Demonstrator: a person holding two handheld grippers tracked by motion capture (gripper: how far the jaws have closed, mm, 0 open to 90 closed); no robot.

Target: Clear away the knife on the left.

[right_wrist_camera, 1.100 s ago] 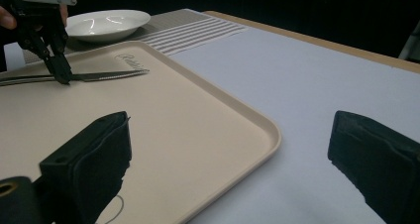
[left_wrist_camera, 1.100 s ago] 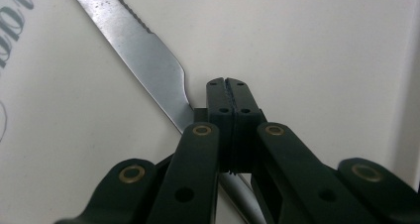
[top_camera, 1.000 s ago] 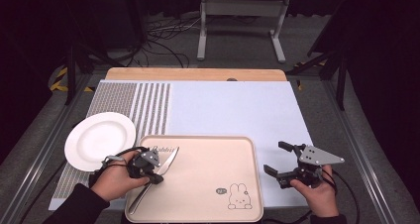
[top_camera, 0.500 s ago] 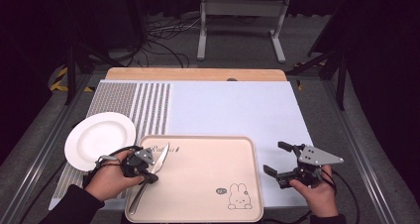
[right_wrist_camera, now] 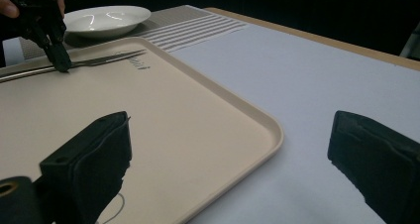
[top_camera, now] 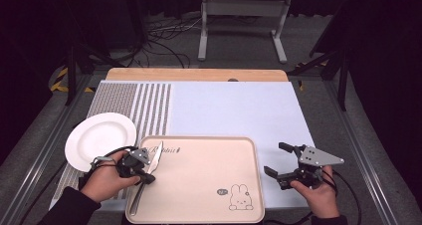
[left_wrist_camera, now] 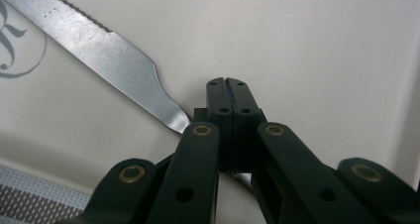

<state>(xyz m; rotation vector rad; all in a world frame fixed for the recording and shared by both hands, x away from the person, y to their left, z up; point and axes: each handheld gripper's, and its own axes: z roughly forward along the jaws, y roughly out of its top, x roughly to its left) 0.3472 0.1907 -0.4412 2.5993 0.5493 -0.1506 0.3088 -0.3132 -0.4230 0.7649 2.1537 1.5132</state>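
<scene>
A table knife (top_camera: 155,155) lies along the left side of a beige tray (top_camera: 199,180) with a rabbit print. My left gripper (top_camera: 148,177) points down at the knife's neck, its jaws closed together where blade meets handle. In the left gripper view the serrated blade (left_wrist_camera: 99,50) runs up and left from under the closed left gripper (left_wrist_camera: 228,85). My right gripper (top_camera: 273,158) is open over the pale mat just right of the tray, with nothing between its jaws. The right gripper view looks across the tray (right_wrist_camera: 223,110) past the open right gripper (right_wrist_camera: 228,149) to the knife (right_wrist_camera: 99,59) and the left gripper (right_wrist_camera: 62,65).
A white plate (top_camera: 99,140) sits on the striped placemat (top_camera: 144,105) left of the tray, close behind my left hand. The pale blue mat (top_camera: 234,110) stretches behind the tray. A metal stand (top_camera: 244,16) and cables are on the floor beyond the table.
My left gripper has shifted a little to the left, and the knife has moved left with it, swinging more upright. The right gripper has kept still.
</scene>
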